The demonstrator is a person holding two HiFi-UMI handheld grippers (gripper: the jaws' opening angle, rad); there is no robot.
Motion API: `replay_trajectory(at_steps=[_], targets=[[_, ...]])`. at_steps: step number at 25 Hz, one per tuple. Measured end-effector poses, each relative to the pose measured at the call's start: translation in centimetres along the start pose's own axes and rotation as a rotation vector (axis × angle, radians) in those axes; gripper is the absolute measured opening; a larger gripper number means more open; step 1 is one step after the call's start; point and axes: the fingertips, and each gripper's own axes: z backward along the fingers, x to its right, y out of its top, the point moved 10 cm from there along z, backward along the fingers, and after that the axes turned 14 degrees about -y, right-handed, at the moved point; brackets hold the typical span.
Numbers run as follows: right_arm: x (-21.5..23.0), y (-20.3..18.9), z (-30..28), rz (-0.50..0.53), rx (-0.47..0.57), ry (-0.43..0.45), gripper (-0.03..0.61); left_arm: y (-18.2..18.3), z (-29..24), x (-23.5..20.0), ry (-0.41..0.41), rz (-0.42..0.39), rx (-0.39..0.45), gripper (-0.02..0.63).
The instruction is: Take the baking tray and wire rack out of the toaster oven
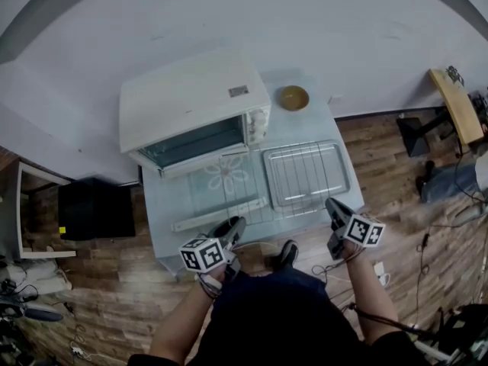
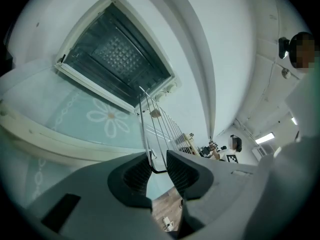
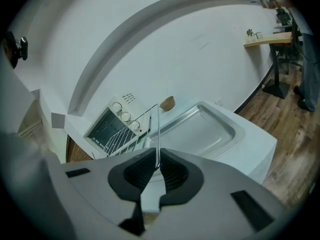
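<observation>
One white toaster oven [image 1: 191, 101] is seen on the bench [image 1: 174, 208]. Its glass door [image 1: 221, 180] is dropped open. One thin wire rack [image 3: 158, 134] is held outside, in front of the oven. Its near edge is pinched by the fingers of the left gripper [image 2: 159, 168] and the right gripper [image 3: 157, 168]. One shiny metal baking tray [image 3: 212, 129] with round corners is laid beside the oven door. One round brown bowl [image 1: 293, 97] is set beside the oven.

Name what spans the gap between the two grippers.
The wire rack: the left gripper and right gripper each clamp its near edge, seen in the head view and both gripper views.
</observation>
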Motion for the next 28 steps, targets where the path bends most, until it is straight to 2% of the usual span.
replay_trajectory(at_steps=[8,19,28], targets=[[7.1,3.0,1.7,-0.033,0.015,-0.049,0.032,-2.1,-7.5,1.7,-0.021,0.008,-0.030,0.094],[15.3,6.2,2.4,-0.031,-0.012,-0.100,0.031,-6.4,-15.7,2.4,-0.008,0.080,-0.030,0.094],[17.6,7.0,-0.8,-0.015,-0.080,-0.104,0.032,-7.1,-17.7,1.2,0.042,0.143,-0.030,0.095]])
